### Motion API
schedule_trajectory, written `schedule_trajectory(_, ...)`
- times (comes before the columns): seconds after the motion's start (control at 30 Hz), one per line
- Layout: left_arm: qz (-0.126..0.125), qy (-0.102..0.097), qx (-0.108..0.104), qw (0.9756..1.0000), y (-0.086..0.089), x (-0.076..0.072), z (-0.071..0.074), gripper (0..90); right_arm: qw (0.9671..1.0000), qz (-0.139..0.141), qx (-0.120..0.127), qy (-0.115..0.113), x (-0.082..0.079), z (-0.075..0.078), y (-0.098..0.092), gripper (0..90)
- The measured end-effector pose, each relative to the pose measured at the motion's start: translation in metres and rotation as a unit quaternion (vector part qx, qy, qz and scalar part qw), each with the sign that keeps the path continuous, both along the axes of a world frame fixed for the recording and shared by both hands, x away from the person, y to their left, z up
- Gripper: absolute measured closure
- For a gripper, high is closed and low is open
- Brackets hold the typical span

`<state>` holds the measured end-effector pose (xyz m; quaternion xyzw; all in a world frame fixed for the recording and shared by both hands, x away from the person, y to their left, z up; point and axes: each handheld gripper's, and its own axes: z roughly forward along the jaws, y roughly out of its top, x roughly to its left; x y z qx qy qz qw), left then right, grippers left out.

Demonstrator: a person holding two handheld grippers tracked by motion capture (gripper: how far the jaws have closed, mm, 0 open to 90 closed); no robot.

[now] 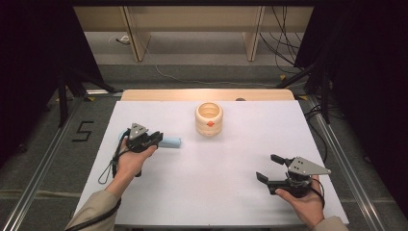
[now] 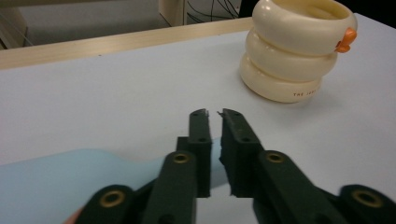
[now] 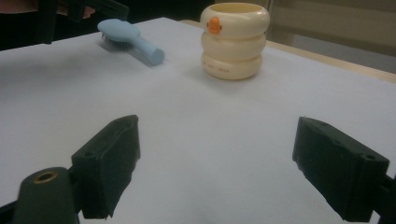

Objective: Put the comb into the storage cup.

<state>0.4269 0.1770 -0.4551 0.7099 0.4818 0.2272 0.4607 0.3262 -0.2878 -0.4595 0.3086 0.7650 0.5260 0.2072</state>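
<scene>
A light blue hairbrush point(image 1: 172, 142) lies flat on the white table point(image 1: 216, 192) at the left. Its handle points right, toward the table's middle. My left gripper point(image 1: 160, 137) hovers over the brush's head end. In the left gripper view its jaws point(image 2: 212, 113) stand almost together, with only a thin slit between the tips. The brush point(image 2: 56, 182) runs underneath them, and I cannot tell whether they touch it. A cream ringed cup with an orange duck bill point(image 1: 209, 118) stands at the far middle. At the front right, my right gripper point(image 1: 267, 167) is open wide and holds nothing point(image 3: 217, 123).
A wooden strip point(image 1: 207, 94) borders the table's far edge. Beyond it are a grey floor, cables and wooden furniture legs. Metal rails run along both sides of the table. Bare white surface separates the brush point(image 3: 121, 35), the cup point(image 3: 233, 42) and the right gripper.
</scene>
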Motion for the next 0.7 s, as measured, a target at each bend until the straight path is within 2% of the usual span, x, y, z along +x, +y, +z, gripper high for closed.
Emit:
schedule_trajectory(0.03,-0.003,0.007,-0.004,1.0000,-0.004,0.005,-0.001,87.6,1.0000,0.001,0.000,0.001,0.000,0.000,0.000,16.0)
schedule_trajectory(0.07,-0.002,0.019,0.004,0.9998,-0.011,0.016,-0.003,89.8,1.0000,0.003,0.000,0.002,0.000,0.000,0.000,15.9)
schedule_trajectory(0.1,-0.002,0.019,0.004,0.9998,-0.011,0.016,-0.003,89.8,1.0000,0.003,0.000,0.002,0.000,0.000,0.000,15.9)
schedule_trajectory(0.2,0.009,0.045,0.010,0.9989,-0.023,0.032,-0.008,89.9,1.0000,0.006,0.002,0.004,0.000,0.000,-0.001,16.0)
schedule_trajectory(0.23,0.009,0.045,0.010,0.9989,-0.023,0.032,-0.008,89.9,1.0000,0.006,0.002,0.004,0.000,0.000,-0.001,16.0)
schedule_trajectory(0.27,0.013,0.055,0.010,0.9983,-0.027,0.038,-0.009,89.9,1.0000,0.007,0.002,0.006,0.000,-0.001,-0.001,15.9)
schedule_trajectory(0.43,0.017,0.069,0.019,0.9973,-0.034,0.048,-0.011,89.9,0.9999,0.008,0.002,0.008,0.001,-0.001,-0.001,16.0)
schedule_trajectory(0.47,0.020,0.078,0.025,0.9964,-0.036,0.051,-0.013,89.8,0.9999,0.009,0.003,0.008,0.000,-0.001,-0.001,16.0)
schedule_trajectory(0.7,0.026,0.102,0.037,0.9938,-0.041,0.058,-0.017,89.9,0.9999,0.011,0.004,0.010,0.001,-0.001,-0.001,16.0)
